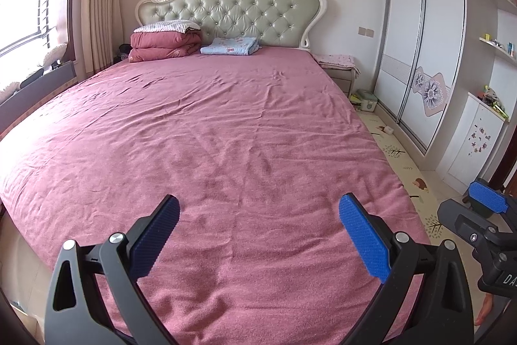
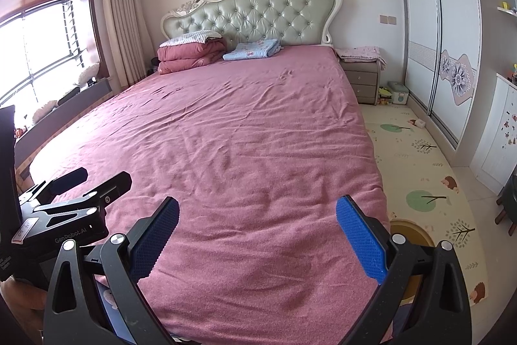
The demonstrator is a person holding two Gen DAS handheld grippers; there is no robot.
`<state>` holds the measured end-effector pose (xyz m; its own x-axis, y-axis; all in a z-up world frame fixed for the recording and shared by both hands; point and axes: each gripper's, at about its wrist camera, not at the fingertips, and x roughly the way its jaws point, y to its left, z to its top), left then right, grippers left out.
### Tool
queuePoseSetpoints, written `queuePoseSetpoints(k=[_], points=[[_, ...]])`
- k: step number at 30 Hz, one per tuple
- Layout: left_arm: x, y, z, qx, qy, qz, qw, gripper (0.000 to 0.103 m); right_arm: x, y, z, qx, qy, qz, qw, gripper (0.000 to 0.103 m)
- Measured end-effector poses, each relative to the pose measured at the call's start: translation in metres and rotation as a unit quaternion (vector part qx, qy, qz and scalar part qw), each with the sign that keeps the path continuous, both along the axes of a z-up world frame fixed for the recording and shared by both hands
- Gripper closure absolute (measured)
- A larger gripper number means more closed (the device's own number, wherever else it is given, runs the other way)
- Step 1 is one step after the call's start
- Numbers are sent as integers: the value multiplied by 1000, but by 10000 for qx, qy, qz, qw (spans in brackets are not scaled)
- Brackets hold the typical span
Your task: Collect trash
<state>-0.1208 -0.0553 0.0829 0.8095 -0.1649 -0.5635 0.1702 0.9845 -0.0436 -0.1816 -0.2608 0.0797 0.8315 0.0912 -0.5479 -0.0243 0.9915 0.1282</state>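
My left gripper [image 1: 259, 210] is open and empty, held above the foot of a bed with a pink sheet [image 1: 210, 125]. My right gripper [image 2: 257, 210] is open and empty too, above the same bed's [image 2: 232, 125] foot, to the right of the left one. The right gripper also shows at the right edge of the left wrist view [image 1: 488, 202], and the left gripper at the left edge of the right wrist view [image 2: 74, 199]. A small white piece that may be trash [image 2: 420, 123] lies on the floor mat by the wardrobe; it also shows in the left wrist view [image 1: 386, 129].
Folded pink quilt [image 1: 164, 46] and blue blanket [image 1: 231, 46] lie by the headboard. A nightstand [image 2: 363, 80] and a white-green box [image 2: 398, 92] stand right of the bed. Patterned mat [image 2: 420, 170], sliding wardrobe [image 2: 433, 21], a round yellow thing [image 2: 408, 231] and a stool [image 2: 510, 209] are on the right.
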Motion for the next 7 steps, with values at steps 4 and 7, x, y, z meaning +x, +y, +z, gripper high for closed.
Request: queuePoseSetpoints(k=[4,7], points=[[-1,-1,0,71,-34,12,10000,4,0,0,0,15,11,4,10000,9],[-1,-1,0,86,-36,-13,10000,4,0,0,0,8,22,4,10000,9]])
